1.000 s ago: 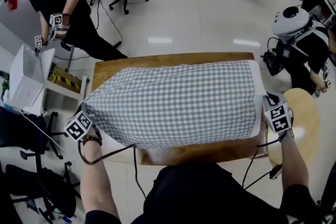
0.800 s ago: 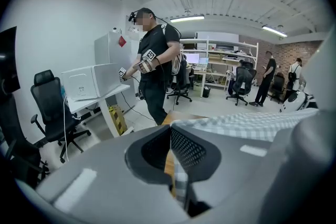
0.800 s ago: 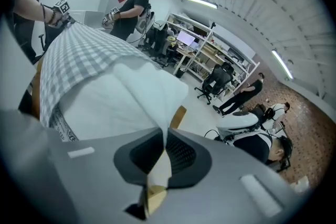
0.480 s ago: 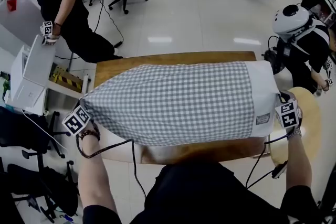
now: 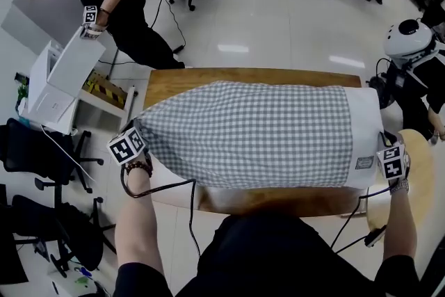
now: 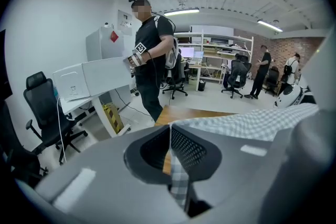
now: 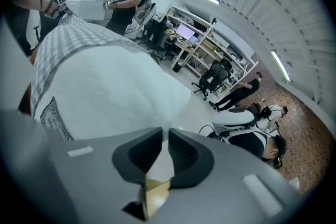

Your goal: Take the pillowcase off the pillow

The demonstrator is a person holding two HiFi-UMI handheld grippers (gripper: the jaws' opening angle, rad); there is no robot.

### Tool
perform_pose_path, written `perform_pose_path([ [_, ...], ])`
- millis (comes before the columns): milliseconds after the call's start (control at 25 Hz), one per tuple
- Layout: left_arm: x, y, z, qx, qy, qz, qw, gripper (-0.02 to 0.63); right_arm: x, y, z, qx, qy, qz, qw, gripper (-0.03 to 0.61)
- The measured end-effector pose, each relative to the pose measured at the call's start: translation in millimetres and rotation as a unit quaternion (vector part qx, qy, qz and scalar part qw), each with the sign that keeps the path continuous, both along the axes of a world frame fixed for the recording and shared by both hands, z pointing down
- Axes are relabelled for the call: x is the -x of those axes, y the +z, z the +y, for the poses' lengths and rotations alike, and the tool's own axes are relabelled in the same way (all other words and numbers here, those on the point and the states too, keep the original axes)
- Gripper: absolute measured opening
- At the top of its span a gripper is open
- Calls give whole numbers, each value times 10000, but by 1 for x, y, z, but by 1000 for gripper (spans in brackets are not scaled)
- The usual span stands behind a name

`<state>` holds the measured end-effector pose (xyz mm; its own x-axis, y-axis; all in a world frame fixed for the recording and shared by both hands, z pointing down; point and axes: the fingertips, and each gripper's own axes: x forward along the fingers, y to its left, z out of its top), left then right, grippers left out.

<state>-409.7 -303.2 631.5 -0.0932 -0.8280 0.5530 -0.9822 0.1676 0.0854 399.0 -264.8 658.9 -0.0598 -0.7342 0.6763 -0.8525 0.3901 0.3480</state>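
1. Edges: the pillow (image 5: pixel 363 129) lies on the wooden table (image 5: pixel 243 75). Bare wood shows along the far side and in a thin strip on the near side. Both ends of the pillow reach past the table's short edges.
2. Room: a round stool (image 5: pixel 417 177) stands just beside the right end, and a black office chair (image 5: pixel 42 156) stands near the left end.
3. Left gripper (image 6: pixel 170 136): its own view shows the jaws clenched on a fold of the checked pillowcase (image 5: pixel 243 132), which the head view hides under cloth.
4. Right gripper (image 7: pixel 165 136): its jaws have just been parting a little. They are nearly together and pinch white pillow fabric, with the stool's yellow seen below them.
5. Label (image 7: pixel 52 118): its view shows the label close up, while it is small in the head view.
6. Axis: the pillow's long axis runs left to right along the table. The pillowcase tapers to a closed corner at the left gripper, and its mouth faces right, leaving the white end bare.
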Motion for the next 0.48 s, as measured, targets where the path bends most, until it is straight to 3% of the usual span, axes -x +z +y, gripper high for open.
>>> perform_pose_path([
  [160, -10, -8, -8, -62, 409, -202, 9989, 99, 12, -11, -3, -120, -136, 55, 9998, 82],
  [320, -35, -12, -9, -15, 891, -346, 9954, 148, 23, -37, -3, -319, -353, -12, 9989, 116],
  [480, -74, -16, -10, -7, 1761, -554, 9828, 193, 54, -64, 2, -484, -1002, -26, 9938, 158],
])
